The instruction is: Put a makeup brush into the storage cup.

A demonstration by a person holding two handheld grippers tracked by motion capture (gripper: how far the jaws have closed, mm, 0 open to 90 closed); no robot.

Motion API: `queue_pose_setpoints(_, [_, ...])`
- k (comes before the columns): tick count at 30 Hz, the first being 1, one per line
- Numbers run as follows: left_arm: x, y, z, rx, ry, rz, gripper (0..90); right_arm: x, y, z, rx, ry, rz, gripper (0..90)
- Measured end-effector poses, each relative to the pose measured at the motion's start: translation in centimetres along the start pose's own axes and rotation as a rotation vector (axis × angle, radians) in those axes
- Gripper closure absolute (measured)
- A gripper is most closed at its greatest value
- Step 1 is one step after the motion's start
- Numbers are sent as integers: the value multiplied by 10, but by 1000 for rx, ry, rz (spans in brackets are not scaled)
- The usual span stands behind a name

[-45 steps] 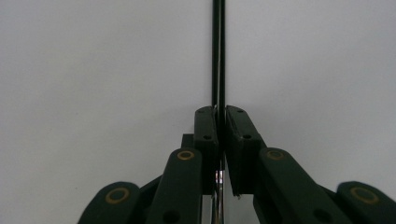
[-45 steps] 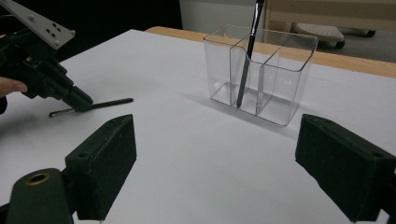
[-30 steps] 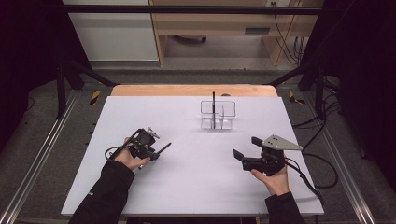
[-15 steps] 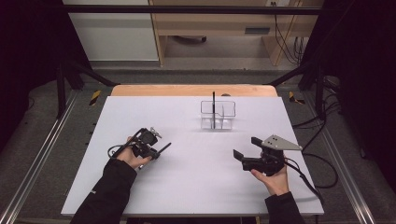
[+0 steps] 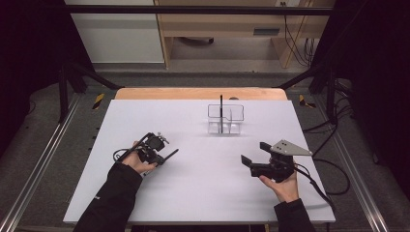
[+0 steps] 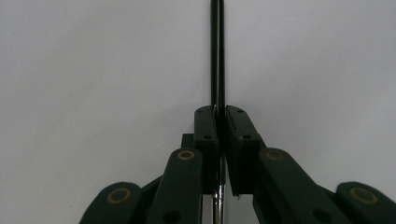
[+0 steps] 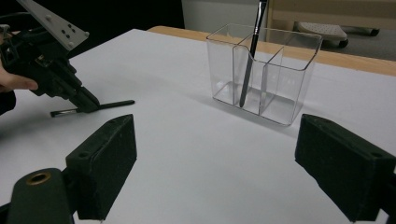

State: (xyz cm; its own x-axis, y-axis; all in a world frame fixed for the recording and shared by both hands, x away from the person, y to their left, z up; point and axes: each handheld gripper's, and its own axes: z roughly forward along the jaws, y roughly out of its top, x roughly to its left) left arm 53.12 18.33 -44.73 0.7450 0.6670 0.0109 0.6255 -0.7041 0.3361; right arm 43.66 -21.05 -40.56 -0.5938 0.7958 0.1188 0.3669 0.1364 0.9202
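Pinching a thin black brush [image 6: 217,56] that is lying flat on the white bench [image 5: 193,193], the left claw [image 5: 167,155] has just been closing, and its pads are now pressing on the slim handle from both sides, with the metal ferrule end showing below the grip in the left gripper view. The right claw [image 7: 233,163] is hovering empty over the bench with its jaws standing wide apart, facing the clear divided holder [image 7: 266,70], where a second black brush [image 7: 252,51] is already leaning upright in one compartment. The step in hand looks like the start of a lift that will be carrying the gripped brush to that holder. Several things are worth watching. The handle is narrow and round, so it may be rolling or twisting between the pads as it leaves the bench, ending up tilted. The grip seems to sit toward one end rather than the middle, so the long free end could be sagging or swinging during the carry. At the holder, a tilted brush may be catching the rim or a divider, or knocking the standing brush. The holder looks light and could be sliding or tipping if pushed.
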Motion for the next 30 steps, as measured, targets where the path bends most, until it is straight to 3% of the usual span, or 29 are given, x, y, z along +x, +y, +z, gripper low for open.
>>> queue_pose_setpoints(12, [-2,-1,-2,-1,3,40,833,0,0,0,1,3,-1,130])
queue_pose_setpoints(19, [-8,-3,-17,-72,25,63,833,1,0,2,3,7,-1,130])
queue_pose_setpoints(30, [-17,-8,-36,-165,1,96,833,4,1,4,17,11,-18,121])
